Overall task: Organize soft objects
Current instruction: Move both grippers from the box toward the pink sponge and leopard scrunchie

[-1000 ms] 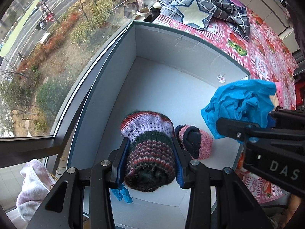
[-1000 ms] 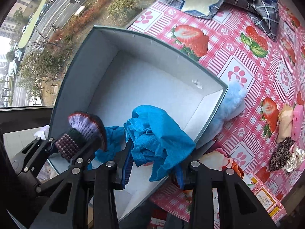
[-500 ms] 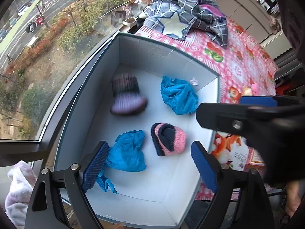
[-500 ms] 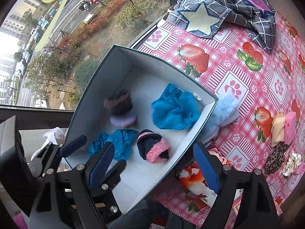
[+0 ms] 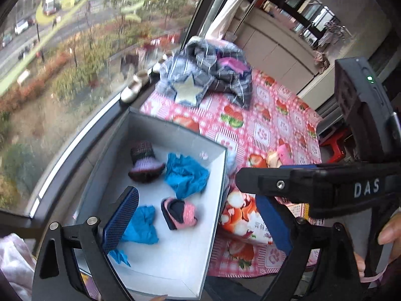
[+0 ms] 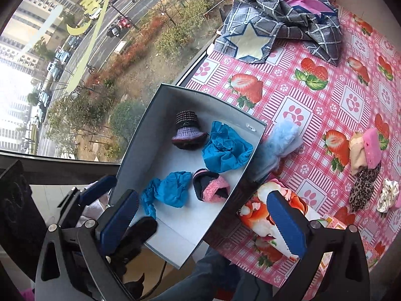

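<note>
The left gripper [image 5: 200,215] stood wide open, jaws spread far apart, holding and touching nothing. It hung above the near end of the white box [image 5: 223,183]. The right gripper [image 6: 203,215] was likewise wide open and empty, positioned above the same near end of the box.

Inside the box lay four soft items. The striped knit hat [image 6: 186,131] lay at the far end, near the window-side wall. The larger blue cloth [image 6: 225,149] lay just beside the hat, toward the bench-side wall. The smaller blue cloth [image 6: 168,192] lay nearer the grippers, and the pink and navy sock [image 6: 211,186] lay just beside it.

Outside the box, a light blue fluffy item [image 6: 280,143] rested against its bench-side wall. The bench [image 6: 325,105] carried a pink strawberry-print cover. A grey plaid garment [image 6: 278,17] lay well beyond the box's far end.
</note>
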